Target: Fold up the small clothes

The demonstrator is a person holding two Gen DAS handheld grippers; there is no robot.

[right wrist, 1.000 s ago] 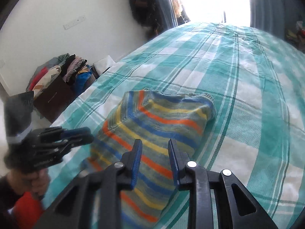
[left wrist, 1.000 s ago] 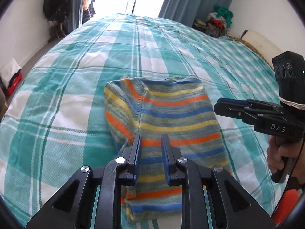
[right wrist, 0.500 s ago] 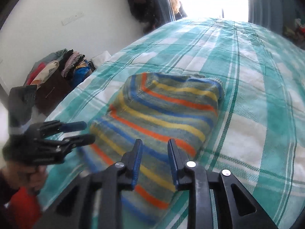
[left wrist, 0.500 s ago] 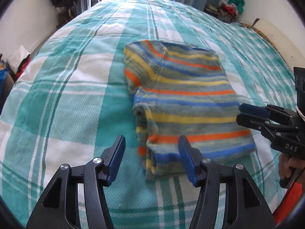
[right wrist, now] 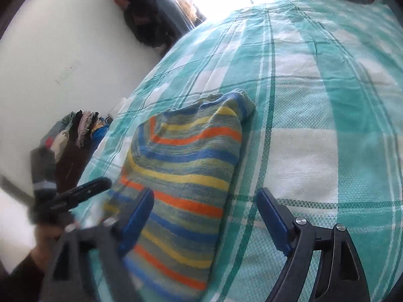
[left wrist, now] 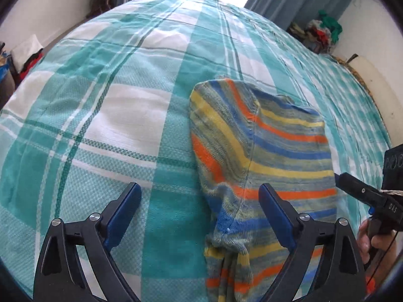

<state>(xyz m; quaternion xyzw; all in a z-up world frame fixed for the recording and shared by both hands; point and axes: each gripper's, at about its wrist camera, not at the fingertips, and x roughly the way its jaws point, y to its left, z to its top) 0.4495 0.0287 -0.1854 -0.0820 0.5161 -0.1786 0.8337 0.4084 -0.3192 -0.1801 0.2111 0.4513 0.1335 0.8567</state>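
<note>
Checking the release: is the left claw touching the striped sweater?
Cannot tell. In the left wrist view the left claw, just opened wide, straddles the striped sweater; no gap or contact shows plainly.

Left gripper (left wrist: 199, 203): black triangulated plastic arms, blue pads (left wrist: 121, 216), silver pivot screws. Right gripper (right wrist: 204, 211): identical black frame, blue pads, silver screws; white "DAS" lettering on side, black box bound on with twine, thin cable below. Dark sleeve (right wrist: 17, 284) at left wrist.
</note>
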